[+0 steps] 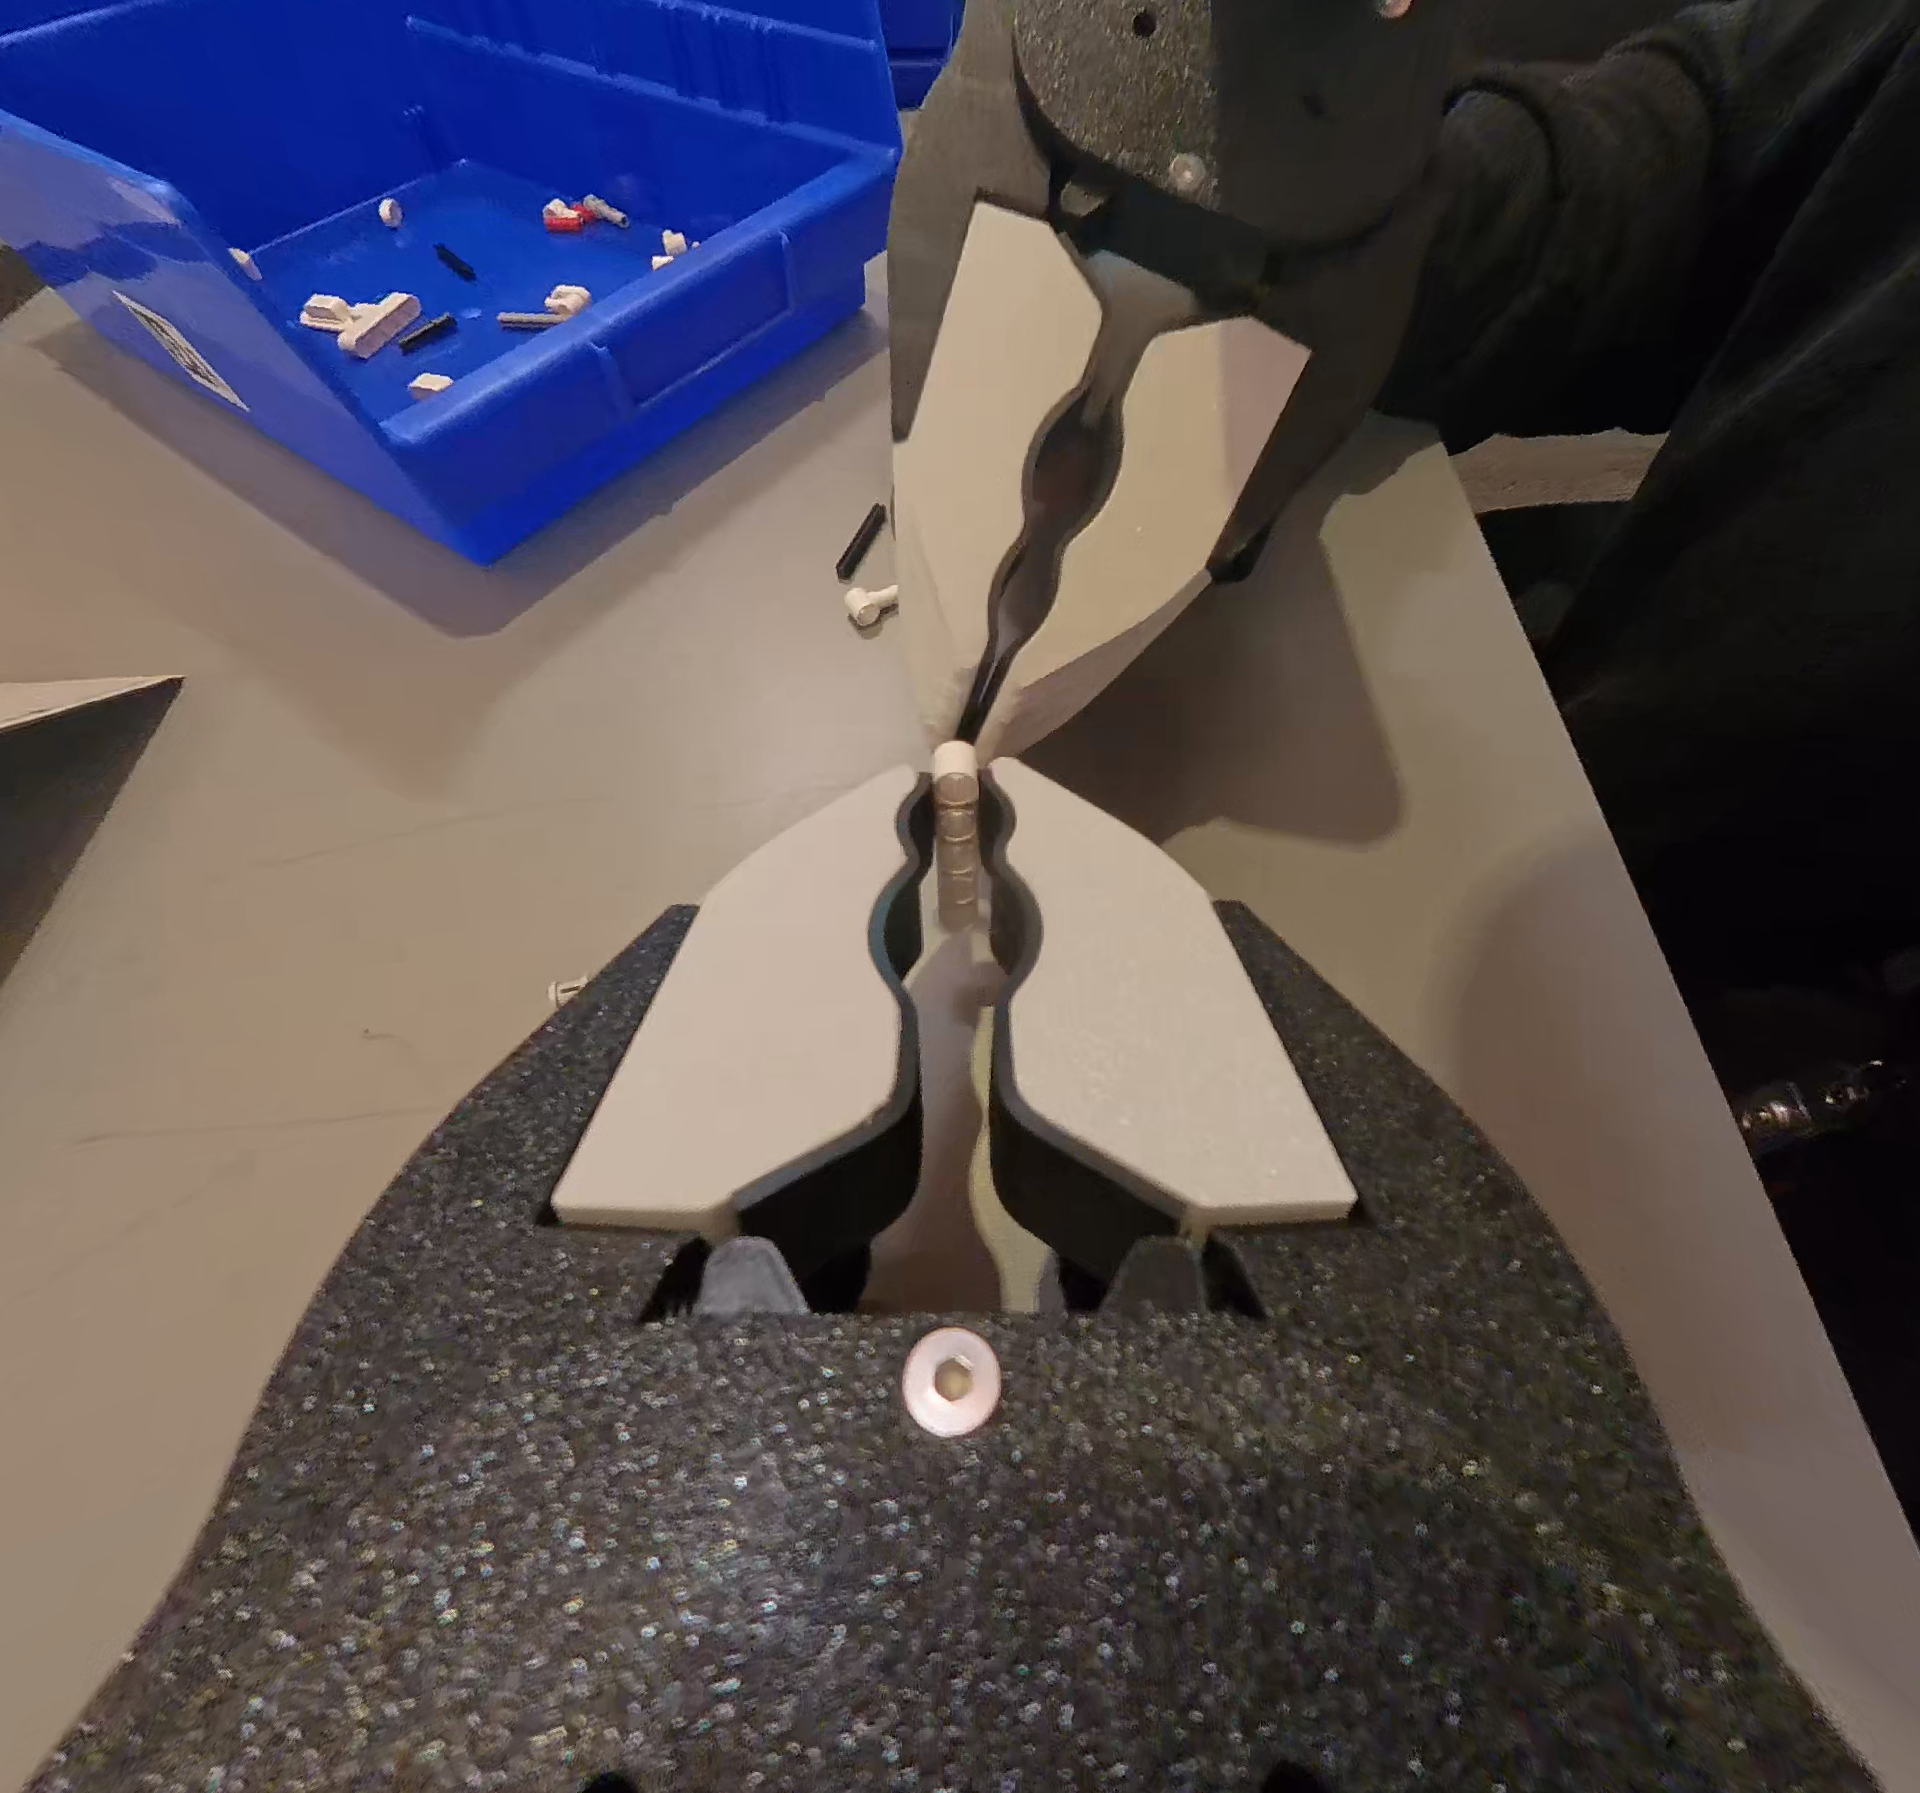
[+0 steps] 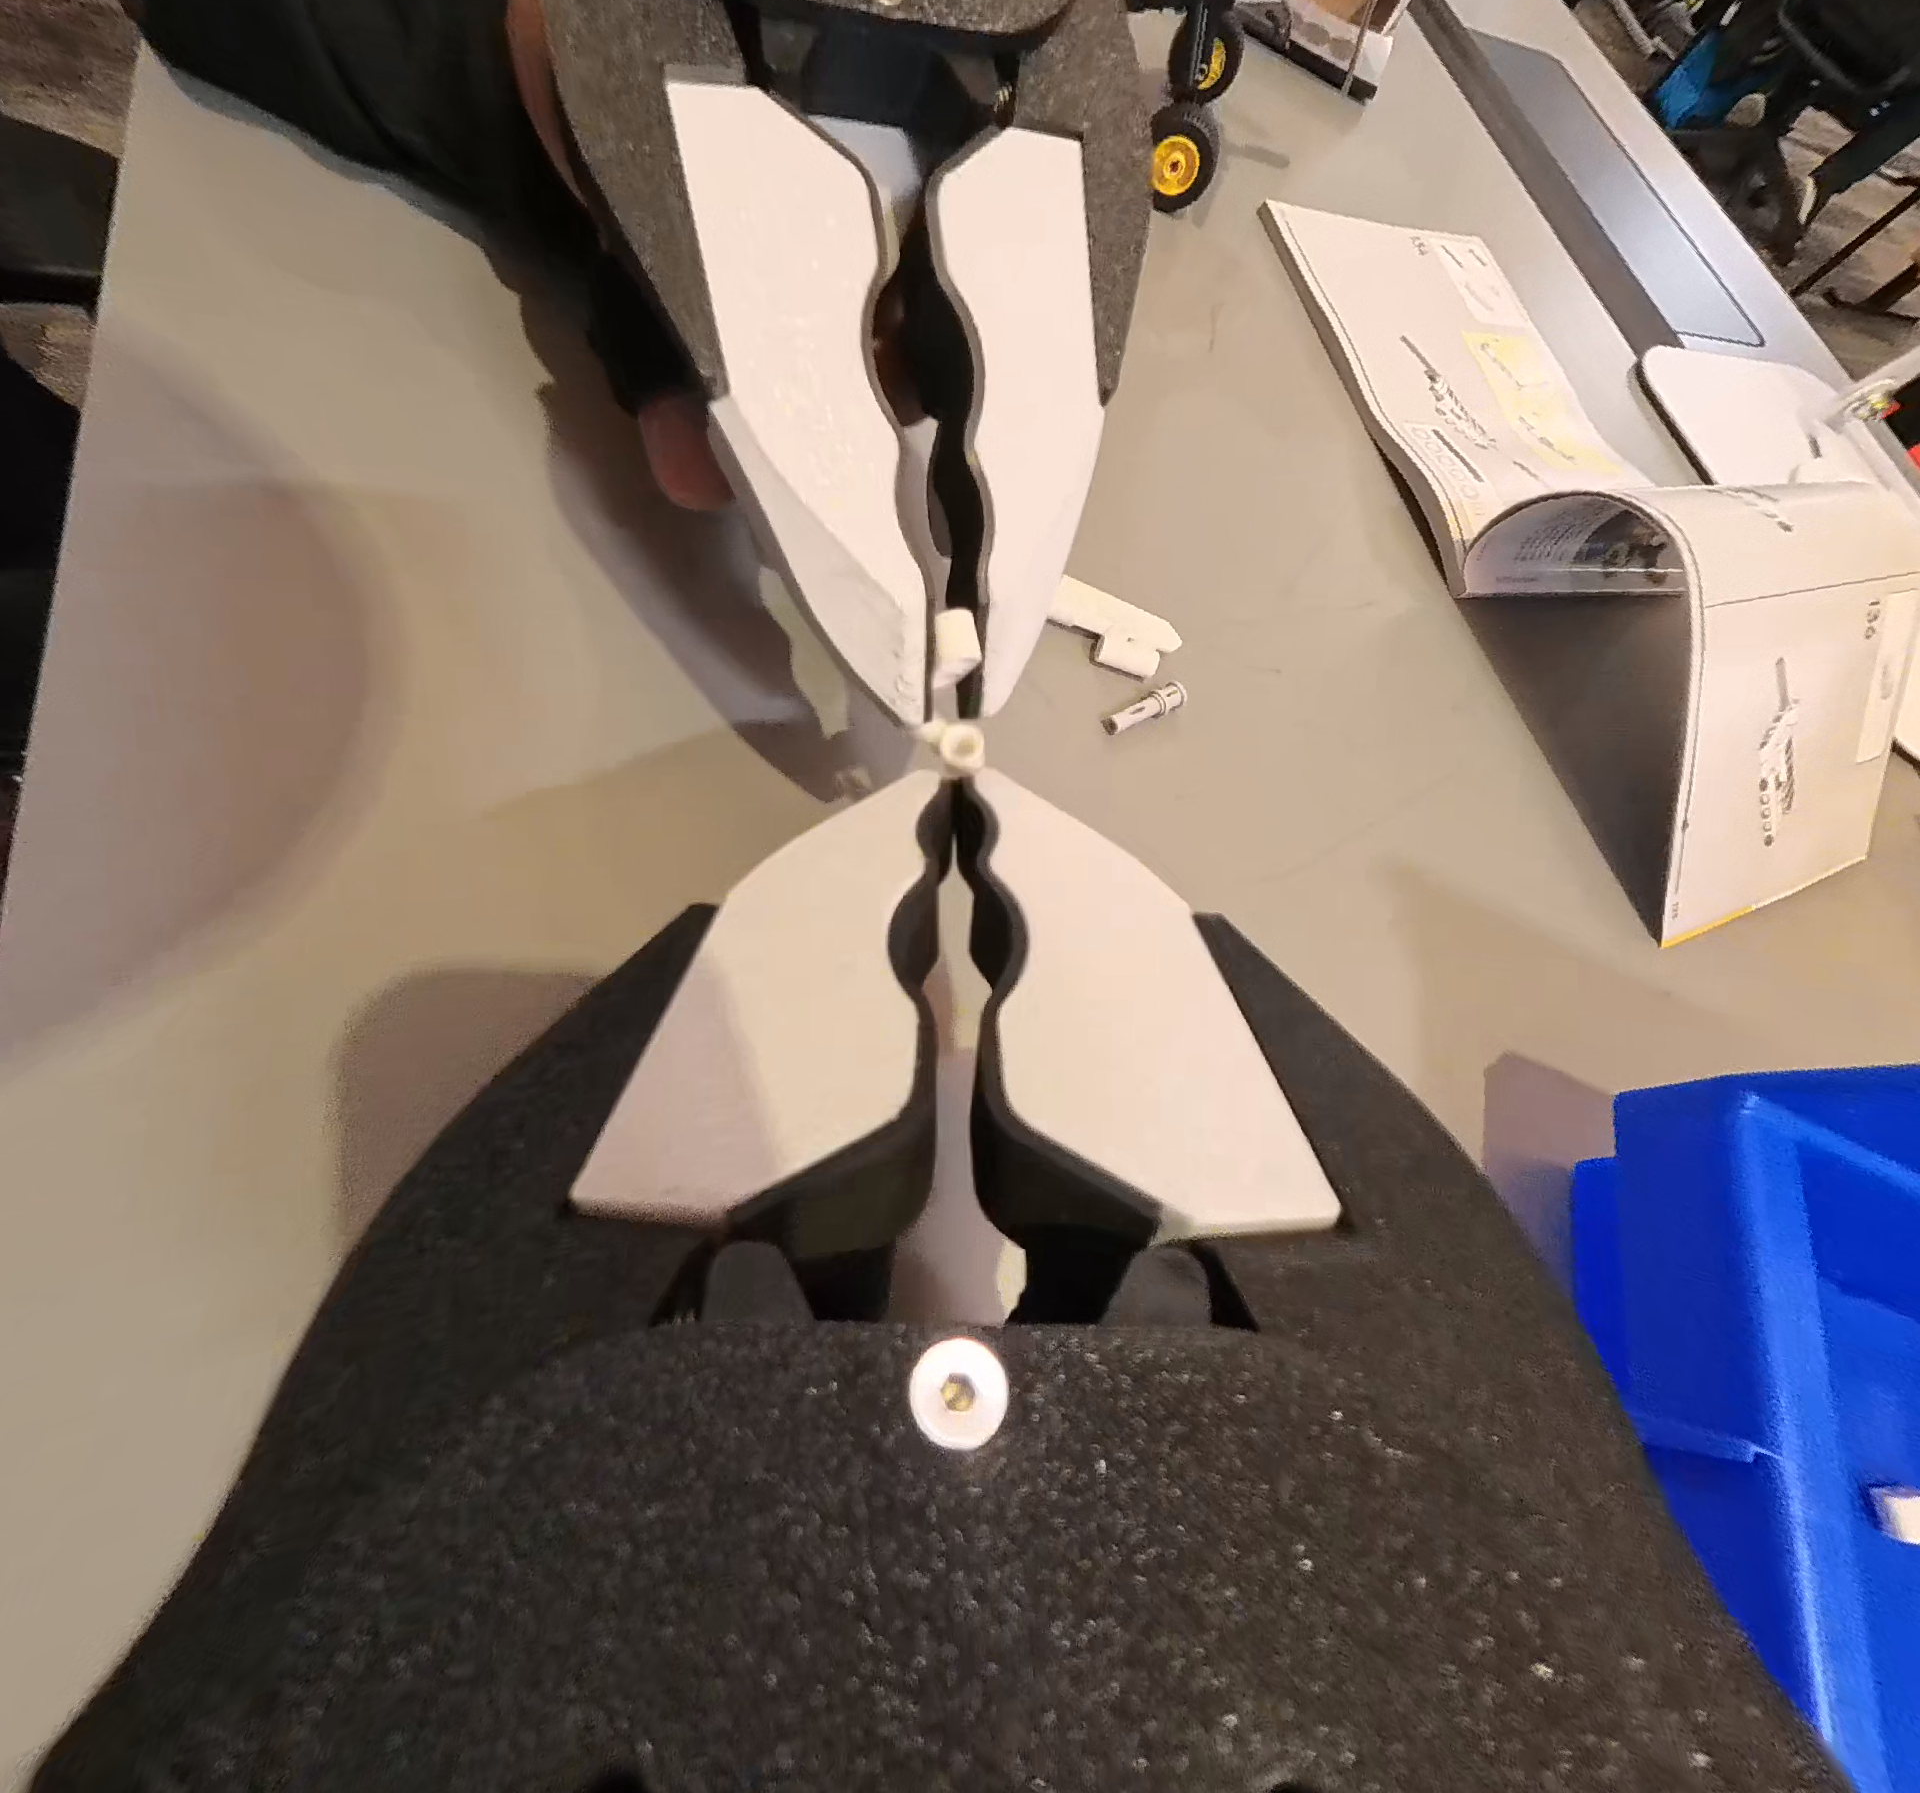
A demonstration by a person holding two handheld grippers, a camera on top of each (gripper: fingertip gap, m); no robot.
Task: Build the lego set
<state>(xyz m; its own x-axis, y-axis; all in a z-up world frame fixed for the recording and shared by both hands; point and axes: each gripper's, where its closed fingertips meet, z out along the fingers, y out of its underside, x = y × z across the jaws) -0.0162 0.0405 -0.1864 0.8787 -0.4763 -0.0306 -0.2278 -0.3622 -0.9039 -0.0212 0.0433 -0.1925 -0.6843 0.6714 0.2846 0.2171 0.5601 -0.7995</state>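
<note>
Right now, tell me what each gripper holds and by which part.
Left gripper clamps a light grey beam along its length, one end poking past the tips. Right gripper pinches a small white connector at its near end.

Grey tabletop point(image 2: 1351, 808) under soft overhead light; dark floor beyond right edge; second grey table point(image 2: 1621, 174) behind

Slim white beam point(image 1: 956, 834) clamped lengthwise in left gripper point(image 1: 954, 787), tiny white pin piece point(image 2: 958, 744) at its tip
</note>
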